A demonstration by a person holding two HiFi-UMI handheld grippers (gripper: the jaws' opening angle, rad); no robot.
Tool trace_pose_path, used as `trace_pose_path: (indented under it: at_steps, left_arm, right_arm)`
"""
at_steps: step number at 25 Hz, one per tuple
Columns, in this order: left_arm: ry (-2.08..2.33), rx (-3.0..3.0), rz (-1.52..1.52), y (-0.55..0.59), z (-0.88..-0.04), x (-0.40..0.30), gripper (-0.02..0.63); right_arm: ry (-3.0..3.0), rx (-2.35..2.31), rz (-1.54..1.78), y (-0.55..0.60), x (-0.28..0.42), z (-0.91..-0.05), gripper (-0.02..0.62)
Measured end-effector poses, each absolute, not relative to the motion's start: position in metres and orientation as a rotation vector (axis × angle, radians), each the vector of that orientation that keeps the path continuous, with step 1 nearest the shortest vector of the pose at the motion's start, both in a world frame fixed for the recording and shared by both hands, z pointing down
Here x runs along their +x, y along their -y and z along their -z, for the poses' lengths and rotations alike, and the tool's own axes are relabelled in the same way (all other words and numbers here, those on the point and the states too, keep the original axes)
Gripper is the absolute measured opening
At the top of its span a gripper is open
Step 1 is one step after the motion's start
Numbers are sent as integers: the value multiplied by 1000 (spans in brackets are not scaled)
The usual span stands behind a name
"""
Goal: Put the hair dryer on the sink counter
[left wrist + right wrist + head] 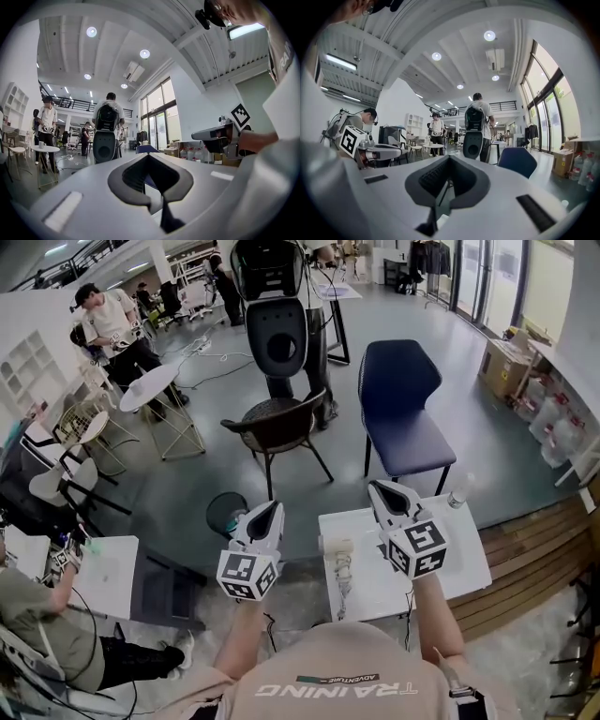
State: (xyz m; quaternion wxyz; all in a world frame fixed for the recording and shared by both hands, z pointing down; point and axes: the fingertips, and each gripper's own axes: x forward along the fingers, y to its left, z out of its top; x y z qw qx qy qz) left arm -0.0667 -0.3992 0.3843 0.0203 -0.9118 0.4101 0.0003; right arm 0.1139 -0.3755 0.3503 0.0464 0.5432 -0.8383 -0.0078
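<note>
Left gripper (270, 512) and right gripper (382, 491) are both clenched and empty, raised near the desk (450, 563) where the hair dryer (339, 563) lies.

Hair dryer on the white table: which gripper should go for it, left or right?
Right, probably. The right gripper hangs over the table just beside the hair dryer; the left gripper is off the table's left edge. Both are shut and empty, so it must open first.
</note>
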Motion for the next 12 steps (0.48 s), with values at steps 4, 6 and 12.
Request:
trace_pose_path:
  at_steps: [4,6,12]
  left_arm:
    - [-1274,-2822,3,402,-383,-70,8]
    - [-1279,-2819,6,404,-382,-71,8]
    - [-1289,-2819,1,404,-384,-68,8]
  right_arm:
    - [2561,1646,31,379,111,-351,6]
    - [2561,1642,33,381,111,-351,6]
    - [2561,1630,45,381,113,-353,6]
